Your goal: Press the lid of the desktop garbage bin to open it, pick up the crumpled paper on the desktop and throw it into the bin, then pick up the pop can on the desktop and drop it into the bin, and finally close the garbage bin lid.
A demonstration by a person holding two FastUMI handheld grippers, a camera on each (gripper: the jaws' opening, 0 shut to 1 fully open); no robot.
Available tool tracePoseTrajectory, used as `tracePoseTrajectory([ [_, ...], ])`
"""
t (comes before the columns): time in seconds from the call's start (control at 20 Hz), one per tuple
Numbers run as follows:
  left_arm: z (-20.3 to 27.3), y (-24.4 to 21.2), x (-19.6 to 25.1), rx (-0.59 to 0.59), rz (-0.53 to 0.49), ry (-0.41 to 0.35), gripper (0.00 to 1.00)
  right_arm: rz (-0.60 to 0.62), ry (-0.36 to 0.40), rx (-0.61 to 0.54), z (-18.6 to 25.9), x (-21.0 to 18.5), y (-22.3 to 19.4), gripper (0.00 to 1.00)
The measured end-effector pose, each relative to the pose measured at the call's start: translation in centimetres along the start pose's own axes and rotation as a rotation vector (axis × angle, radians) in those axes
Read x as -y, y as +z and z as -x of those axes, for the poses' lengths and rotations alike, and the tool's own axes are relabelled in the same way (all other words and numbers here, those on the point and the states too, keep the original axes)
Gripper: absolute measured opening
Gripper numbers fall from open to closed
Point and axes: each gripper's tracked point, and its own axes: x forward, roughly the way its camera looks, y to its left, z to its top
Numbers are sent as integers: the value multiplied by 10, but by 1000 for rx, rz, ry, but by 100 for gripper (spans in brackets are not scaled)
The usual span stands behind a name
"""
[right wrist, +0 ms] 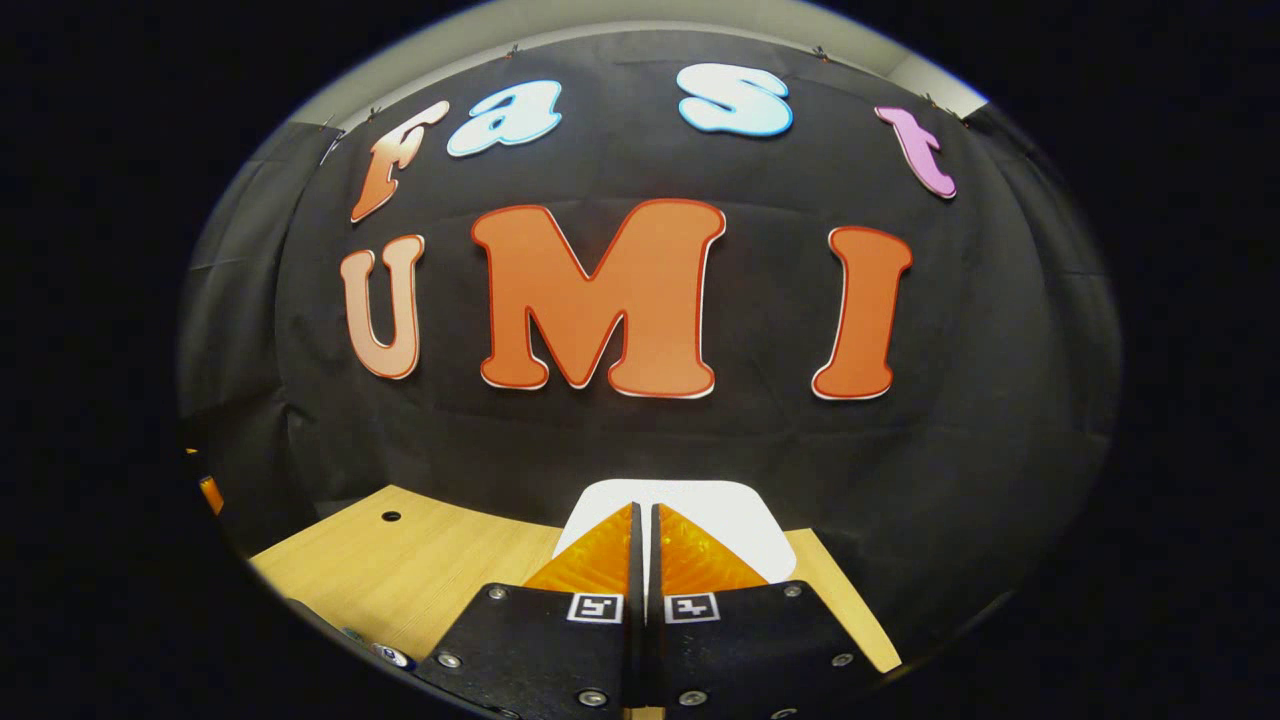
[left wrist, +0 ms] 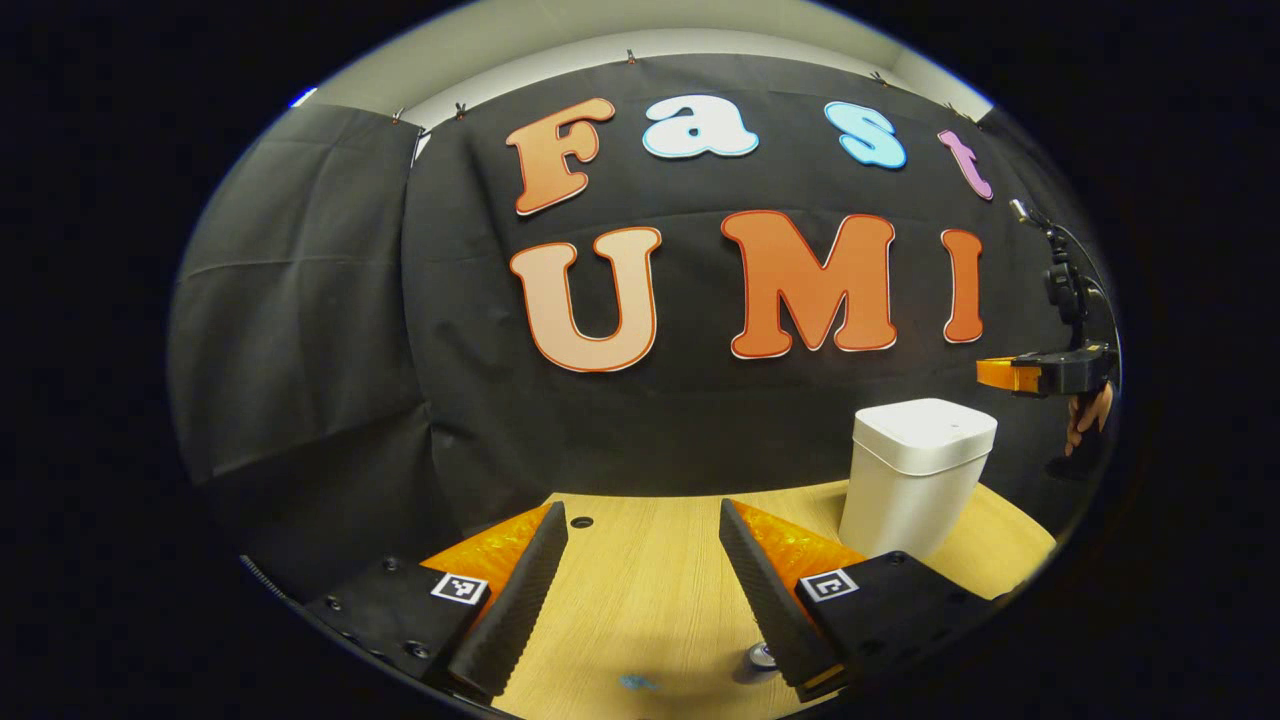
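Observation:
The white desktop bin [left wrist: 912,490] stands on the wooden table [left wrist: 650,590] at the right, its lid [left wrist: 926,428] down. My left gripper [left wrist: 641,514] is open and holds nothing, low over the table to the left of the bin. A small round metal top, maybe the pop can [left wrist: 763,656], peeks out beside its right finger. My right gripper [right wrist: 643,506] is shut with nothing between its fingers, and its tips point over the white lid [right wrist: 725,525]. In the left gripper view the right gripper [left wrist: 1005,373] hovers a little above the bin's right side, held by a hand [left wrist: 1088,418].
A small hole [right wrist: 391,516] marks the tabletop near the back left. The black cloth wall [left wrist: 640,440] rises right behind the bin and the table's far edge. A small blue mark [left wrist: 636,683] lies on the wood between my left fingers.

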Motion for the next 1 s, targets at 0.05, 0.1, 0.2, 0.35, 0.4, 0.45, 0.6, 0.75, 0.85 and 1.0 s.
tracePoseTrajectory([
  [0.05,1,-4,3,-12,0,6,98,-2,3,-13,-7,2,-5,1],
  [0.1,3,-7,3,-20,-2,15,98,-8,9,-29,-13,3,-11,1],
  [0.2,3,-10,2,-29,-3,38,99,-23,23,-63,-26,4,-22,1],
  [0.35,3,-6,0,-26,-13,67,99,-44,27,-101,-39,7,-34,1],
  [0.4,2,-6,-1,-27,-19,74,99,-49,28,-113,-43,8,-38,1],
  [0.45,1,-6,2,-30,-21,74,99,-53,34,-121,-46,8,-41,1],
  [0.6,0,-10,10,-49,-18,65,99,-55,34,-166,-55,12,-55,1],
  [0.75,-4,-12,12,-56,-23,69,99,-57,36,-189,-54,13,-66,1],
  [0.85,-2,-12,12,-59,-26,67,99,-42,37,-185,-56,13,-66,1],
  [1.0,-4,-13,13,-66,-17,60,99,-98,22,-212,-63,10,-69,1],
])
